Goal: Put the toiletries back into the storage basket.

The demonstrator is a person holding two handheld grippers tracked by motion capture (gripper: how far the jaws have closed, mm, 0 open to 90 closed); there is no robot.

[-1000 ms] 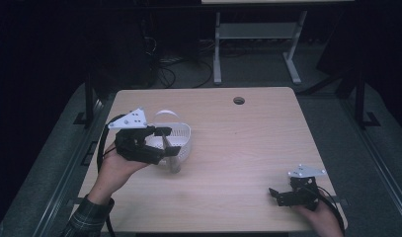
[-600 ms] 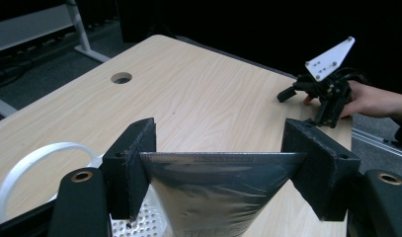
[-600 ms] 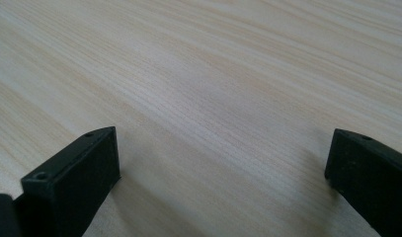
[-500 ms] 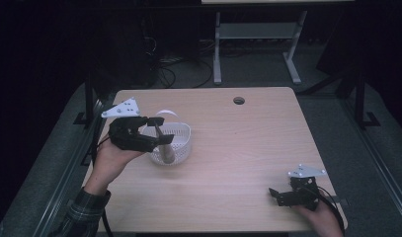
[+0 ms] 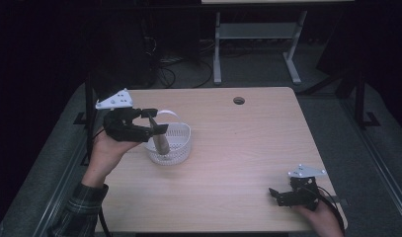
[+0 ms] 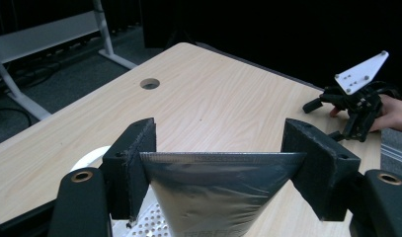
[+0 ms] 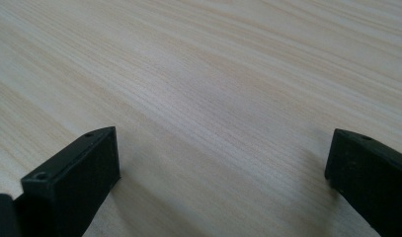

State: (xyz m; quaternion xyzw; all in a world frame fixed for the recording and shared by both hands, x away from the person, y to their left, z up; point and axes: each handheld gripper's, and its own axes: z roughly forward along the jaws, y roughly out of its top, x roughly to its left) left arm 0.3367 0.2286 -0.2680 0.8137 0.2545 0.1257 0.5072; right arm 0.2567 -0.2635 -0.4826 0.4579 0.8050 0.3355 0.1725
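Basket point(image 5: 171, 145) on table point(image 5: 238, 163), left side, mid-depth. Tube point(image 5: 160, 140) tilted, lower end in basket, upper end between left gripper point(image 5: 156, 121) jaws. Right gripper point(image 5: 282, 195) near right corner. Hole point(image 5: 239, 100) far centre.

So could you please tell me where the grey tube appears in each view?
High view: tube, left of centre, standing in the white basket.
Left gripper view: bottom centre, clamped at its crimped end.
Right gripper view: not in it.
Shared landmark: the round table hole.
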